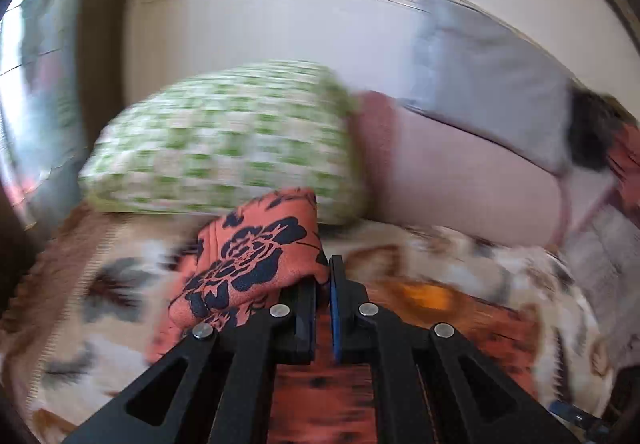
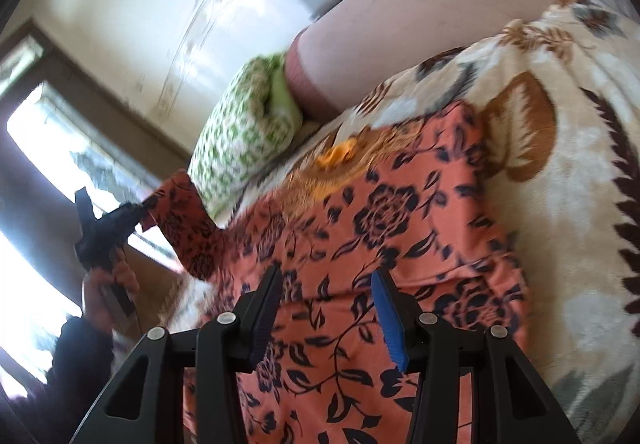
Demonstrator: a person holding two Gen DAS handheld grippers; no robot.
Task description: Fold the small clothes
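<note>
An orange garment with dark blue flowers (image 2: 400,212) lies spread on a floral blanket (image 2: 560,164). My left gripper (image 1: 323,268) is shut on one edge of the garment (image 1: 248,252), and the cloth bunches up to the left of its fingers. In the right wrist view that same left gripper (image 2: 142,209) is lifted off to the left with a corner of the cloth stretched up to it, and a hand (image 2: 100,296) holds its grip. My right gripper (image 2: 326,280) hovers over the near part of the garment, jaws apart, with nothing pinched between them.
A green checked pillow (image 1: 224,148) and a pink bolster (image 1: 460,172) lie at the far side of the blanket (image 1: 100,284), with a grey cushion (image 1: 480,84) against the wall. A bright window (image 2: 40,148) is on the left. The left wrist view is motion-blurred.
</note>
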